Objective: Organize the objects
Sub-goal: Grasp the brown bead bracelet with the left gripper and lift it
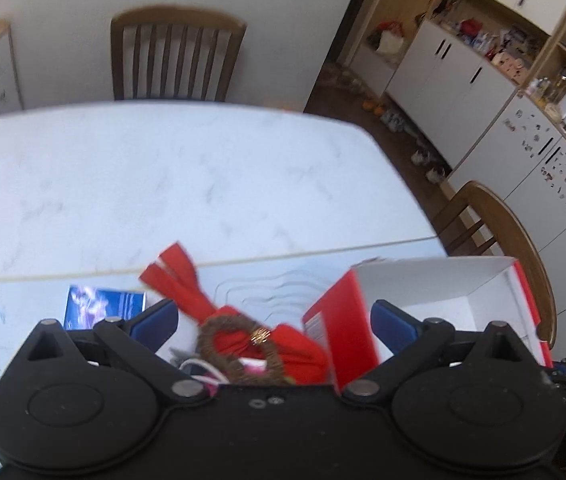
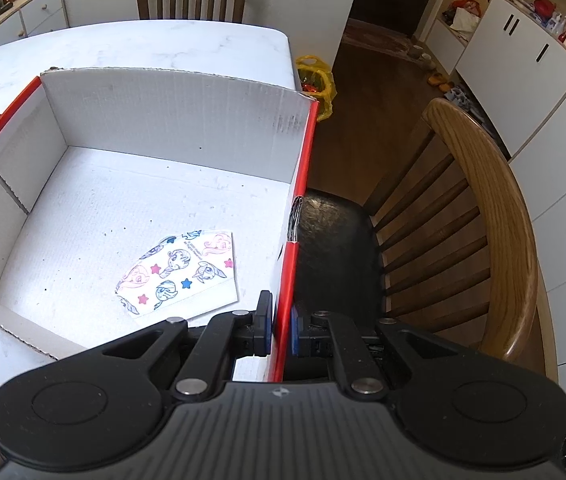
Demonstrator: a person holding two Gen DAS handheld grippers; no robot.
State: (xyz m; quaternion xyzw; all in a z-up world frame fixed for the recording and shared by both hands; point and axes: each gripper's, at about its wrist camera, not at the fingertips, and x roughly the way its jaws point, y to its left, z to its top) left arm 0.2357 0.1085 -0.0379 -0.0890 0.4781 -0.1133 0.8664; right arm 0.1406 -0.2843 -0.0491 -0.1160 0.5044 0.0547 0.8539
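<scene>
On the white marble-patterned table point(image 1: 163, 168), a red-and-white cardboard box point(image 2: 179, 112) stands open, its white interior facing up and its outer walls red. Right gripper point(image 2: 281, 330): jaws closed on the box's near right wall, one blue pad inside the box and the other outside, so that the red edge of the wall runs up between them. Box floor: a single flat item, a child's face mask point(image 2: 181, 274) printed with cartoon ponies and stars, lies near the gripped wall; the remainder of the floor is bare cardboard with small dark specks.

Left gripper point(image 1: 275, 322): jaws spread to their widest, blue pads well apart, nothing pressed between them. Beneath and between the open fingers lies a red cloth pouch point(image 1: 295, 344) ringed by a brown braided cord point(image 1: 239, 360) with a small gold bead, its red ribbon tails point(image 1: 175, 276) fanning out toward the far side of the table. The pouch rests just beside the box's red outer corner, outside the box; whether it touches the corner cannot be told. A blue printed packet point(image 1: 103, 306) lies flat to the left of the pouch.

Background: one wooden chair point(image 1: 177, 52) at the far side of the table, a second wooden chair point(image 2: 483, 220) beside the box, and white cabinets point(image 2: 523, 40) along the wall.
</scene>
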